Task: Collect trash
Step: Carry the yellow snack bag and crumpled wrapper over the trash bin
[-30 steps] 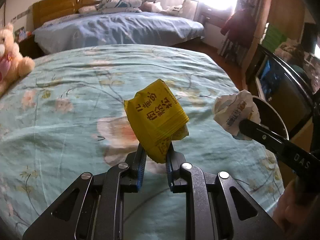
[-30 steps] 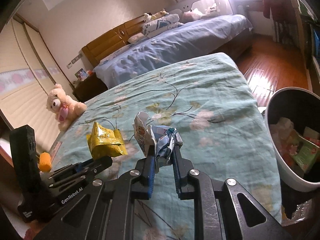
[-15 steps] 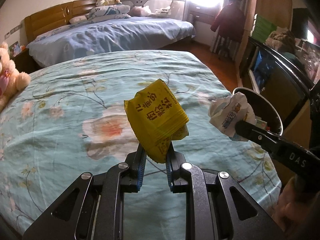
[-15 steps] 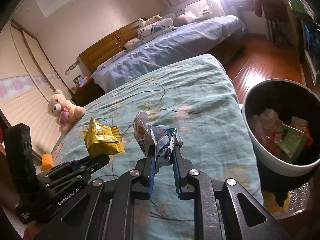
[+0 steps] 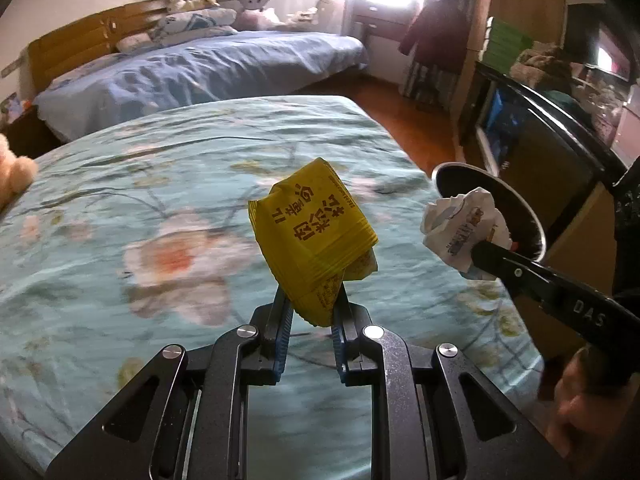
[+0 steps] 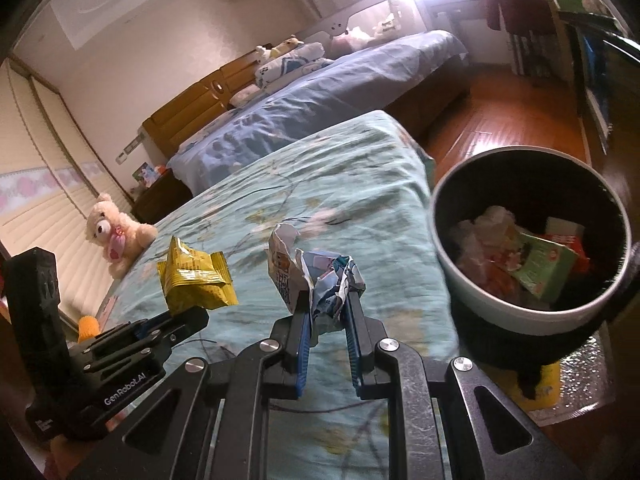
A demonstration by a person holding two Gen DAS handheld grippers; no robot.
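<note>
My left gripper [image 5: 310,304] is shut on a yellow snack wrapper [image 5: 312,232] and holds it up over the floral bedspread [image 5: 160,184]. In the right wrist view the same yellow wrapper [image 6: 196,280] shows at the left, in the left gripper [image 6: 188,312]. My right gripper [image 6: 328,300] is shut on a crumpled white and blue paper wrapper [image 6: 316,272]. The left wrist view shows that crumpled wrapper [image 5: 460,228] held in front of the bin's rim [image 5: 520,204]. The round trash bin [image 6: 480,292] stands to the right of the bed, with several wrappers inside it.
A teddy bear [image 6: 116,232] sits on the bed's far left side. A second bed with blue bedding [image 5: 200,68] lies beyond. A dark cabinet [image 5: 540,136] stands to the right, past the bin. A wooden floor [image 6: 500,112] runs between beds and cabinet.
Both grippers have carried their wrappers to the right along the bed, toward the bin. The bin has grown larger and nearer in the right wrist view. Both grips are unchanged.
</note>
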